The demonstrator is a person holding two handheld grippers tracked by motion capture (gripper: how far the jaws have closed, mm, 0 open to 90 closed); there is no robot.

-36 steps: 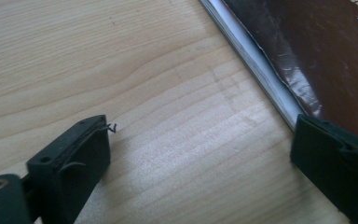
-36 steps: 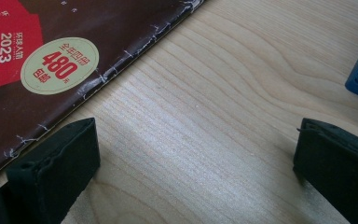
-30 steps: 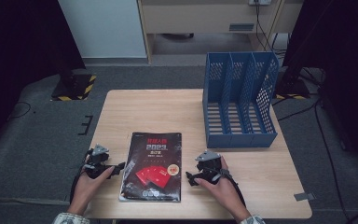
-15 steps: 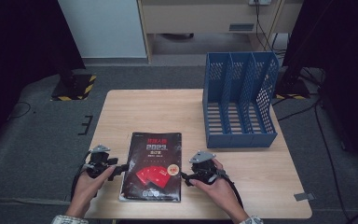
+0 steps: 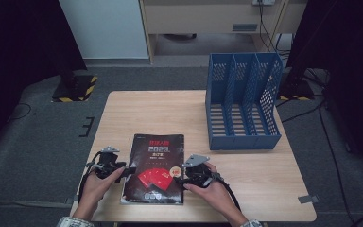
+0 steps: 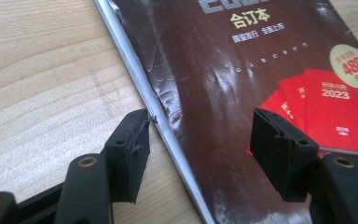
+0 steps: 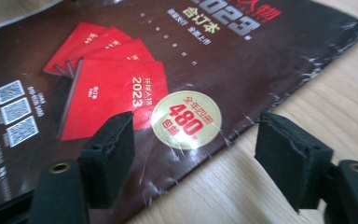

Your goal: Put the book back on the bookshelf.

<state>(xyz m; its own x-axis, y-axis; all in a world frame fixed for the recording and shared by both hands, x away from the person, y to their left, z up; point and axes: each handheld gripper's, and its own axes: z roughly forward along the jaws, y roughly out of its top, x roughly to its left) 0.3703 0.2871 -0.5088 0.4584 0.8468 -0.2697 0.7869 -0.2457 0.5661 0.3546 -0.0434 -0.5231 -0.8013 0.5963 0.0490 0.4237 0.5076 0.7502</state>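
A dark book (image 5: 155,168) with red booklets and a gold round sticker on its cover lies flat near the table's front edge. My left gripper (image 5: 125,171) is at the book's left edge. In the left gripper view its jaws (image 6: 200,140) straddle that edge, one over bare wood and one over the cover (image 6: 242,93). They have just been closing but do not press on the book. My right gripper (image 5: 182,178) is at the book's right edge. Its jaws (image 7: 196,144) have also just been closing and stand apart over the cover (image 7: 121,70) near the sticker and the table.
A blue slotted file rack (image 5: 243,104) stands at the table's back right, its compartments holding nothing. The wooden table (image 5: 146,113) is bare behind the book. A person's hands hold both grippers at the front edge. Dark floor and cables surround the table.
My right gripper has moved left to the book's right edge. Both pairs of jaws have narrowed. The left hand and the book have stayed in place.
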